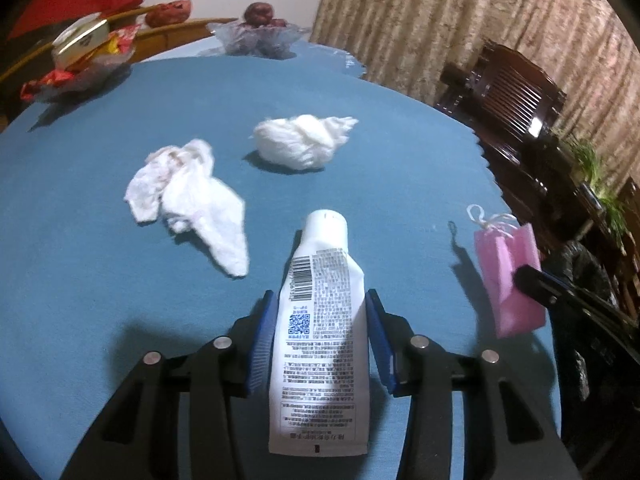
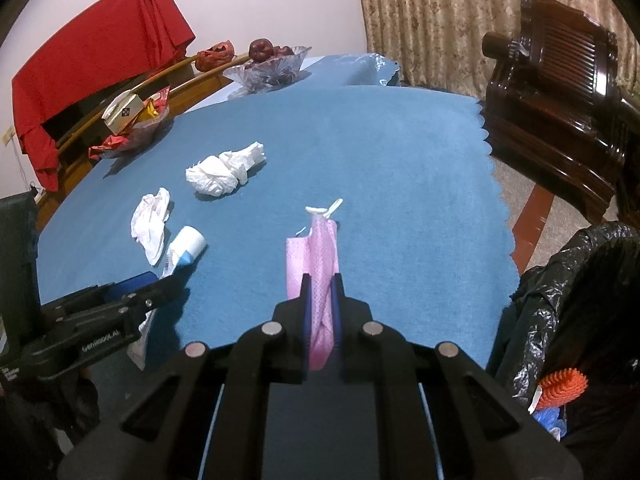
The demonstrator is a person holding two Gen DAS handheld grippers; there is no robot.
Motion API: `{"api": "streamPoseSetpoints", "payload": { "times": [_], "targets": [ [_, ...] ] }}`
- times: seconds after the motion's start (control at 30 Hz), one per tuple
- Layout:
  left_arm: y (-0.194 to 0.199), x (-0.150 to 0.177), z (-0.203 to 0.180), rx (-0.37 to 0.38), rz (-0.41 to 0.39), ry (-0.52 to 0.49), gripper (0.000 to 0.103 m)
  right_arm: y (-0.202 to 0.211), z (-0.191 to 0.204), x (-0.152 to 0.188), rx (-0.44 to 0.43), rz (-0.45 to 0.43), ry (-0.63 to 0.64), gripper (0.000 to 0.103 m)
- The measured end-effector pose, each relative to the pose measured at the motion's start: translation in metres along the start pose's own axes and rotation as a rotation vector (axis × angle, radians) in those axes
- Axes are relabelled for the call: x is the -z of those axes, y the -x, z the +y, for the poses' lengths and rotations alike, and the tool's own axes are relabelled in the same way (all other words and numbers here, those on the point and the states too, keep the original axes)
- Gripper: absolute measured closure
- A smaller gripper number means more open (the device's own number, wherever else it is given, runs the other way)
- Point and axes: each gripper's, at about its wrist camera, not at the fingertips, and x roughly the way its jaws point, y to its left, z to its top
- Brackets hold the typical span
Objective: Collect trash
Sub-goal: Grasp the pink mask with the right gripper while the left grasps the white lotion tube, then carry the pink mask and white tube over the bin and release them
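- The left gripper (image 1: 320,344) has its blue pads closed on a white tube (image 1: 320,320), held above the blue tablecloth (image 1: 120,280).
- The right gripper (image 2: 321,304) squeezes a pink mask (image 2: 316,256), also lifted.
- The tube is smooth; I think it can slide out if the grip gets loose on the way.
- The trash bin (image 2: 568,280) with a black bag stands at the right, beside the table.
- Two crumpled tissues (image 1: 188,196) (image 1: 304,140) wait on the cloth; the snack dish (image 1: 76,68) and the fruit bowl (image 1: 260,36) stand far behind, not in the way.
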Motion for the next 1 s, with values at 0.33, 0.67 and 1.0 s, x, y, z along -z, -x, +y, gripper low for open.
{"api": "streamPoseSetpoints", "payload": {
  "times": [0.33, 0.67, 1.0],
  "targets": [
    [-0.001, 0.0, -0.001, -0.009, 0.006, -0.024, 0.059, -0.003, 0.006, 0.0, -0.008, 0.012, 0.015, 0.094],
    [-0.012, -0.006, -0.007, -0.05, 0.019, -0.051, 0.045, -0.005, 0.006, 0.0, -0.009, 0.024, 0.017, 0.094],
    [0.001, -0.005, -0.013, -0.019, -0.026, -0.068, 0.059, 0.002, 0.007, -0.004, -0.015, 0.004, 0.025, 0.094]
  ]
}}
